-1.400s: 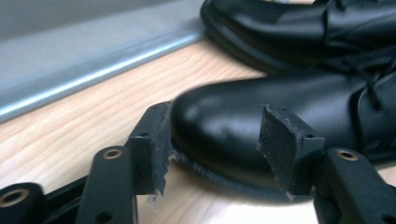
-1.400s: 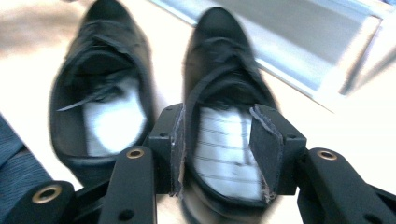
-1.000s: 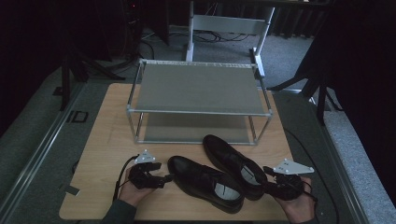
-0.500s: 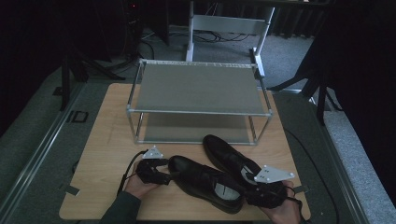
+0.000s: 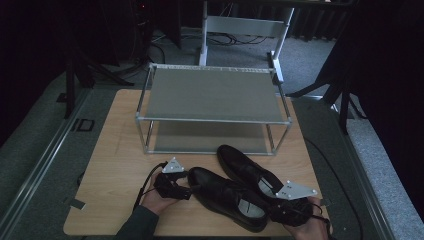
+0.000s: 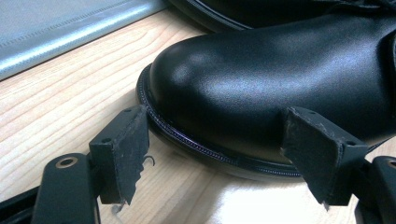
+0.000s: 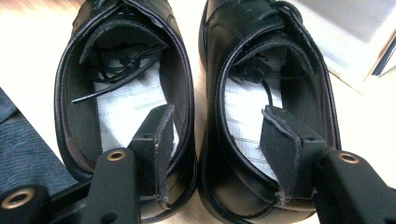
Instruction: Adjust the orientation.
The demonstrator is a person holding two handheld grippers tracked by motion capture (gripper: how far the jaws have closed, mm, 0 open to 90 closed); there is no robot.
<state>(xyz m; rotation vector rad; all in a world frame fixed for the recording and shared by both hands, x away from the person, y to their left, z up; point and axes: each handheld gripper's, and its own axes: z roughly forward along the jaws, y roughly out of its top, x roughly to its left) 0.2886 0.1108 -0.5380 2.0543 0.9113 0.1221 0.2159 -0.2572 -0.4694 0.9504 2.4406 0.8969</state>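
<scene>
High view: the left hand-held gripper [image 5: 186, 187] meets the toe of a glossy black leather lace-up shoe [image 5: 225, 197] on the wooden desk [image 5: 115, 165]. Left gripper view: jaws spread, flanking that toe. Right gripper view: the right hand-held gripper [image 7: 212, 140] has just been opening, one jaw inside each shoe, astride the adjoining heel walls, including the second black shoe [image 7: 275, 93].

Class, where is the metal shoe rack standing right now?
In the high view the shoe rack stands at the table's far middle, just behind the two black shoes.
</scene>
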